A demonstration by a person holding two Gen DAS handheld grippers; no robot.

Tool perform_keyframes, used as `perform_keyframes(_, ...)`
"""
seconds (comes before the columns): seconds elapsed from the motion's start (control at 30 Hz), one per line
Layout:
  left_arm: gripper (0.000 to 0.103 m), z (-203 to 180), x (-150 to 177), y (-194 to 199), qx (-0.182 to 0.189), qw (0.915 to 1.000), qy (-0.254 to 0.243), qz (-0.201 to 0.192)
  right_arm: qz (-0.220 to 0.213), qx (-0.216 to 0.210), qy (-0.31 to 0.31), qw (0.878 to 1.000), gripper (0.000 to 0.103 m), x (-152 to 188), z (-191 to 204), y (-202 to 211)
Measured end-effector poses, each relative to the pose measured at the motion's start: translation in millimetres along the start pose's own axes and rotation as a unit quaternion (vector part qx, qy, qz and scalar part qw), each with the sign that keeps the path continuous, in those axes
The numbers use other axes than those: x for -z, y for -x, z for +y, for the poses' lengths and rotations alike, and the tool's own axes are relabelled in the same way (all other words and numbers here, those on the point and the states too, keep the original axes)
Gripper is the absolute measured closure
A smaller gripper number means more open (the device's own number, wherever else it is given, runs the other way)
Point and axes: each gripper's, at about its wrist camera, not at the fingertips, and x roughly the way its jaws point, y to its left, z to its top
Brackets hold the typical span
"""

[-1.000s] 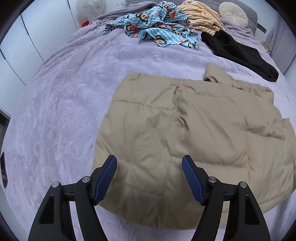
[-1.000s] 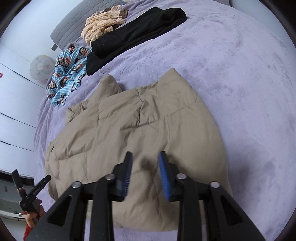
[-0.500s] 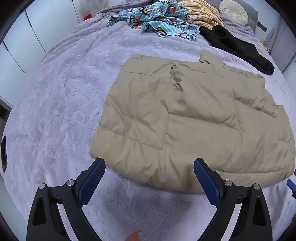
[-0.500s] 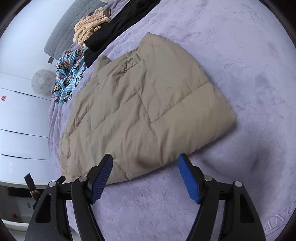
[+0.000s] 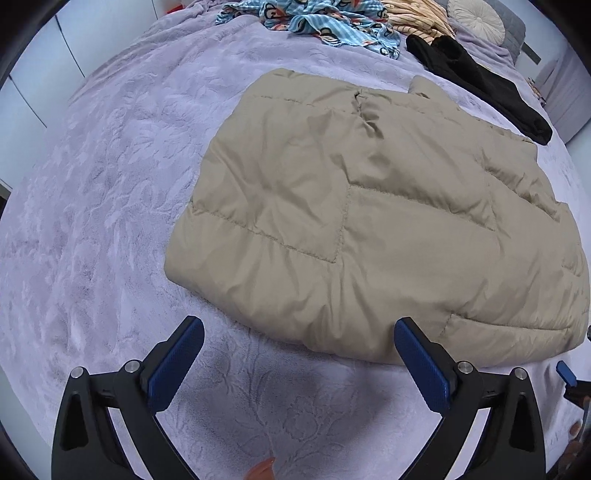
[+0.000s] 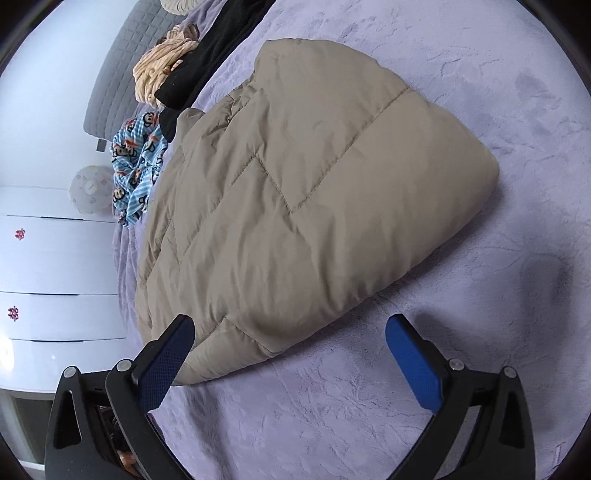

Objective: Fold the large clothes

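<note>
A tan quilted puffer jacket lies folded flat on the lilac bed cover; it also shows in the right wrist view. My left gripper is open and empty, just off the jacket's near edge. My right gripper is open and empty, its left finger beside the jacket's near corner. The tip of the right gripper shows at the right edge of the left wrist view.
At the far end of the bed lie a blue monkey-print garment, a striped yellow garment, a black garment and a round cushion. White cabinet doors stand beside the bed.
Both grippers have drawn back from above the jacket to just off its near edge. The right gripper opened wide from nearly shut; the left opened wider.
</note>
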Motion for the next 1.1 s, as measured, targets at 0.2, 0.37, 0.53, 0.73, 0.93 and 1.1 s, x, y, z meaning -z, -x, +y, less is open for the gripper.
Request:
perform_keyframes(0.2,0.0,19.4,1.1,-13.8,-0.009,0.9995,0.03,0.007,0.03,-0.008,-0.031,0.999,0.0,-3.7,-9.2,-22.7)
perform_keyframes(0.37,0.0,45.4,-0.5,-24.3,0.04,0.9958,0.082,0.015,0.026,-0.037,-0.076,0.996,0.0,-7.1,-20.0,-35.6)
perform_keyframes(0.53,0.0,68.6,0.2,-40.7,0.154,0.9752,0.155,0.037,0.025,-0.068,-0.095,0.993,0.0,-18.0,-18.2,-47.2)
perform_keyframes(0.73,0.0,70.8,-8.8,-54.6,0.207,0.9617,0.179,0.019,0.025,-0.096,-0.088,0.991,0.0,-34.7,2.3,-57.2)
perform_keyframes(0.93,0.0,60.7,-32.0,-64.9,0.217,0.9594,0.18,0.005,0.021,-0.119,-0.088,0.989,0.0,-37.3,7.5,-62.2)
perform_keyframes(1.1,0.018,74.7,-41.6,-46.4,0.159,0.9715,0.167,-0.055,0.025,-0.117,-0.103,0.987,0.0,-35.7,-4.1,-64.2)
